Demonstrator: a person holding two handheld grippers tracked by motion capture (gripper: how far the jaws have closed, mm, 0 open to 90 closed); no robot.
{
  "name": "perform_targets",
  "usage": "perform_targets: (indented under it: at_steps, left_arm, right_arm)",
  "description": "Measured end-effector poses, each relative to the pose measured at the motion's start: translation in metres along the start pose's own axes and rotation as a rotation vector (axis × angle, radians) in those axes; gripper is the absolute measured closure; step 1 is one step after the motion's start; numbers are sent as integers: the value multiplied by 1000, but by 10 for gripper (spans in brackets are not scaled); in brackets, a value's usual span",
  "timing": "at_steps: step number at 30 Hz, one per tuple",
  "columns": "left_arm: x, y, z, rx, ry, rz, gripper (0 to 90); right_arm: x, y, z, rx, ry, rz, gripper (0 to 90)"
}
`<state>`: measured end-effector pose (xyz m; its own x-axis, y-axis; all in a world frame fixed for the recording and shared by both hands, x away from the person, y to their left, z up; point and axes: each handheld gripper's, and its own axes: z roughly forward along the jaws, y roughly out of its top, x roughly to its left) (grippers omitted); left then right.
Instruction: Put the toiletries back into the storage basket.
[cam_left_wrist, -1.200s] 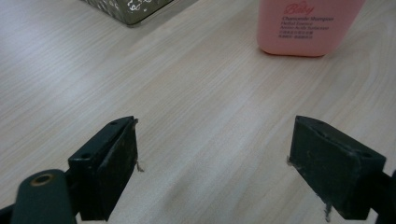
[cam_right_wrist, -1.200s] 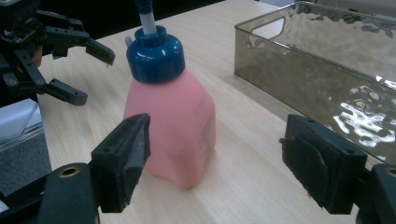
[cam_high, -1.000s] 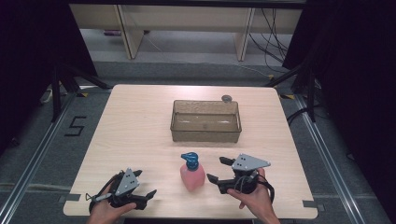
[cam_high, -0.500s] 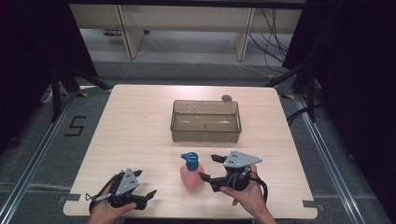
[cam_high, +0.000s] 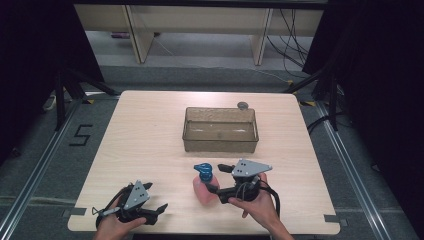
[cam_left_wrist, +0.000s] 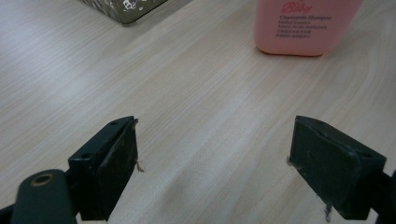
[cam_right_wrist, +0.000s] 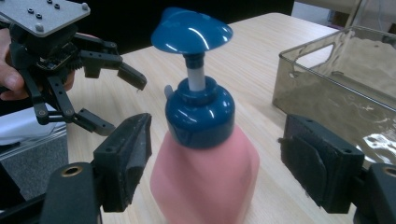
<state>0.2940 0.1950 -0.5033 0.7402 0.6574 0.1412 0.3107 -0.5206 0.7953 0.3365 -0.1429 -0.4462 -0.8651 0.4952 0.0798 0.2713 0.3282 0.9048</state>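
Observation:
A pink pump bottle (cam_high: 203, 189) with a blue pump head stands upright near the table's front edge. My right gripper (cam_high: 218, 182) is open, one jaw on each side of the bottle, with gaps on both sides. The right gripper view has the bottle (cam_right_wrist: 205, 168) right between the black jaws of that gripper (cam_right_wrist: 217, 170). Off to the bottle's left, my left gripper (cam_high: 157, 211) rests low over the table, open and holding nothing. Its own view has the open left gripper (cam_left_wrist: 212, 158) over bare wood, with the bottle's base (cam_left_wrist: 303, 28) farther ahead.
A clear brownish plastic bin (cam_high: 220, 143) stands at the table's middle, behind the bottle, with a small grey round object (cam_high: 243, 105) at its far right corner. In the right gripper view the bin (cam_right_wrist: 327, 88) is close on the right and the left gripper (cam_right_wrist: 123, 105) farther off.
My right gripper has slid left toward the bottle until its open jaws stand on either side of it. The left gripper and the bottle have stayed put.

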Motion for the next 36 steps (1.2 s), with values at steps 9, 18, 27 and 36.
perform_targets:
  at_steps: [9,18,27,36]
  left_arm:
    - [-1,1,-3,-27,0,-18,149]
    - [2,1,-5,-11,-4,-2,149]
    - [1,-1,-4,-27,-7,-19,149]
    - [0,0,-4,-23,-4,-12,149]
  right_arm:
    - [0,4,19,12,30,-33,290]
    - [1,5,24,18,54,-19,350]
    - [0,4,29,13,64,-45,410]
    - [-4,2,32,1,67,-52,468]
